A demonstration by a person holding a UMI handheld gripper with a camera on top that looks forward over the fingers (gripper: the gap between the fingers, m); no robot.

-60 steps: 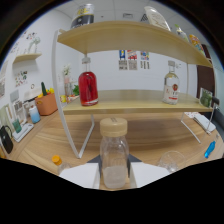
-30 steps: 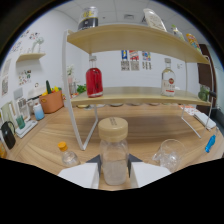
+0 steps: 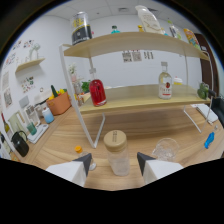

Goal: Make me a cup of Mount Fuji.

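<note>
Shelf rack (image 3: 95, 131) nearer, claw (image 3: 114, 163) now parted beside lidded jar (image 3: 118, 153), gaps either side.

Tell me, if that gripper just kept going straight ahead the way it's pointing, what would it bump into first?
Probably the clear bottle with the tan lid, which stands between the open gripper's fingers. Beyond it comes the white leg of the wooden shelf, though depth is hard to judge.

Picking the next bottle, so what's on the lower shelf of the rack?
On the lower shelf: a red bottle and a pale labelled bottle. The capped bottle stands between the open fingers, hiding nothing there.
</note>
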